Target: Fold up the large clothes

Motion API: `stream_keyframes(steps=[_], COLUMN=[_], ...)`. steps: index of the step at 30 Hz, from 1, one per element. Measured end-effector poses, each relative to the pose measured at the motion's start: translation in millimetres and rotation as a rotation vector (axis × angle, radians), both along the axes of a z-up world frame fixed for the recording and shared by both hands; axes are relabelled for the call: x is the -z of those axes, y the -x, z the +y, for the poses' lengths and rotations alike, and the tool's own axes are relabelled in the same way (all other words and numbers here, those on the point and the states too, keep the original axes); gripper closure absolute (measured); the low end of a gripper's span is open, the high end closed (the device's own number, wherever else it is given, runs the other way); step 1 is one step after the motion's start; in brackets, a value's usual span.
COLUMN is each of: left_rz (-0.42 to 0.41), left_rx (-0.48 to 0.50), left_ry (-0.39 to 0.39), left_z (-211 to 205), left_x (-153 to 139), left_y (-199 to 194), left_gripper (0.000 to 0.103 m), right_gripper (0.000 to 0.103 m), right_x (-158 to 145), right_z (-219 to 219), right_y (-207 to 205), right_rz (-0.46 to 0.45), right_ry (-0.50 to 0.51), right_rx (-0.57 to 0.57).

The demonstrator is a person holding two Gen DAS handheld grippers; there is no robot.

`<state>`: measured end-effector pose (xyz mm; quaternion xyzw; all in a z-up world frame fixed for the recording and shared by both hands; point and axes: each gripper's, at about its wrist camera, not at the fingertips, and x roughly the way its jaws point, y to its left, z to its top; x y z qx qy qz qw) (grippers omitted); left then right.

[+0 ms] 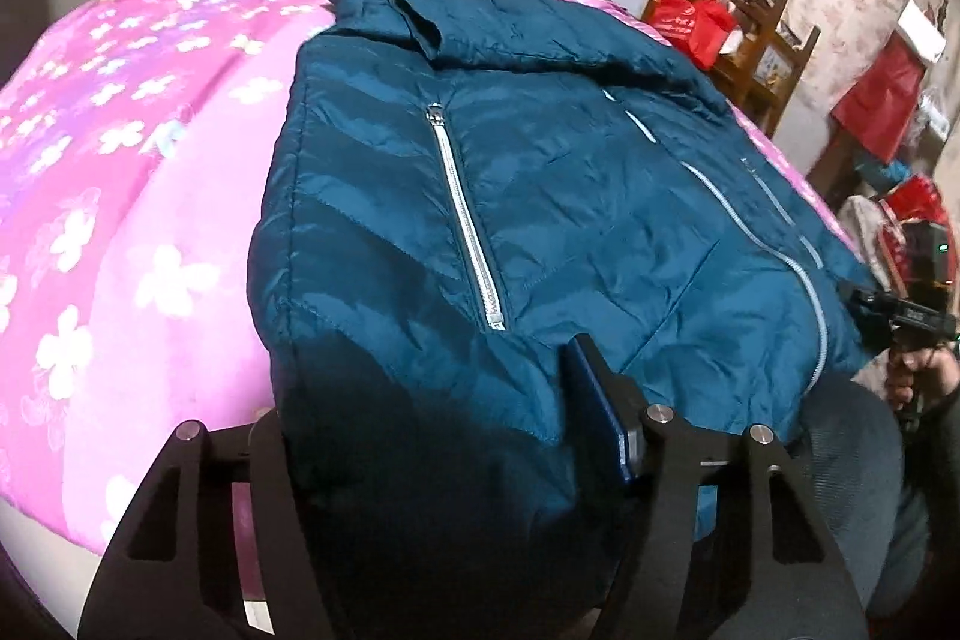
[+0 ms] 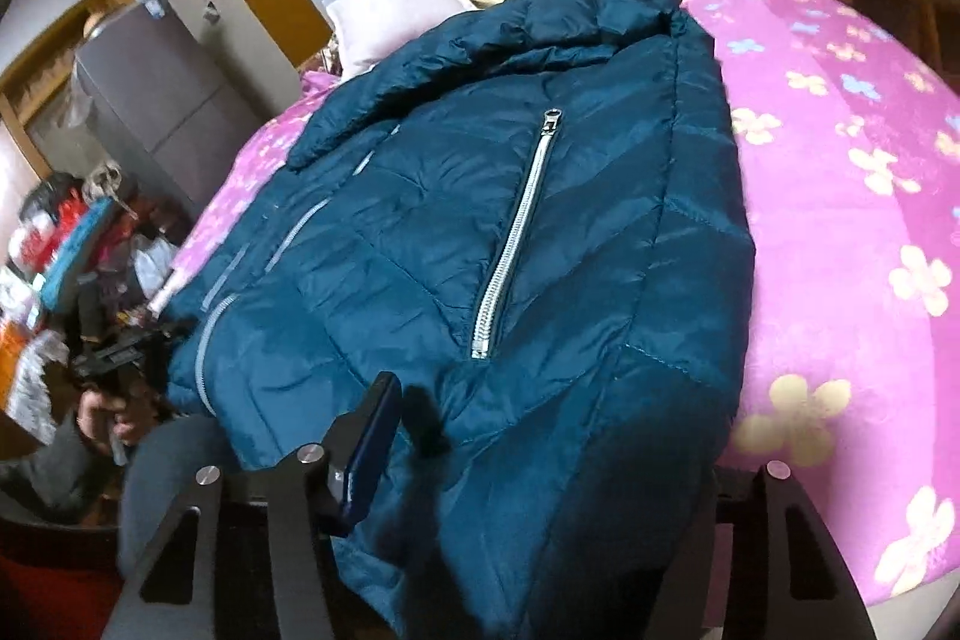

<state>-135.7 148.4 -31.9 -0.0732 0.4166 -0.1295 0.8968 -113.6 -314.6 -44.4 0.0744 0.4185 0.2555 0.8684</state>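
The teal jacket (image 1: 540, 196) lies front-up on the pink quilt (image 1: 120, 196), collar toward the pillows. Its near hem bunches between the left gripper (image 1: 432, 436) fingers, which pinch it. The right gripper (image 2: 540, 436) likewise clamps the hem's other corner, fabric filling the gap.

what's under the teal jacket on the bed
The teal puffer jacket lies on a pink flowered quilt, which shows all around it. Whatever is directly beneath the jacket is covered, as are its sleeves, which are not visible.
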Motion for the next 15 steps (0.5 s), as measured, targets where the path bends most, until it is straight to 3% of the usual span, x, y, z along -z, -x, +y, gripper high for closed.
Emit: stream_keyframes(steps=[2,6,11,15], left_rz=[-0.004,-0.007,-0.05,-0.01], left_rx=[-0.003,-0.013,-0.038,-0.029], left_ry=[-0.002,0.079,0.154,0.152], left_z=[-1.8,2.3,8.3,8.2], left_x=[0.1,0.7,3.9,0.4], left_y=[0.7,-1.4,1.9,-2.4], left_gripper=[0.032,0.022,0.021,0.022], right_gripper=[0.043,0.042,0.051,0.055], right_x=[1.5,1.8,-3.3,0.7], right_z=[0.5,-0.2,5.8,5.6], right_y=[6.4,7.7,6.6,6.1], right_rz=[-0.035,-0.039,-0.017,-0.009], right_ry=[0.029,0.045,0.03,0.049], right_rx=[-0.003,0.009,-0.005,0.034])
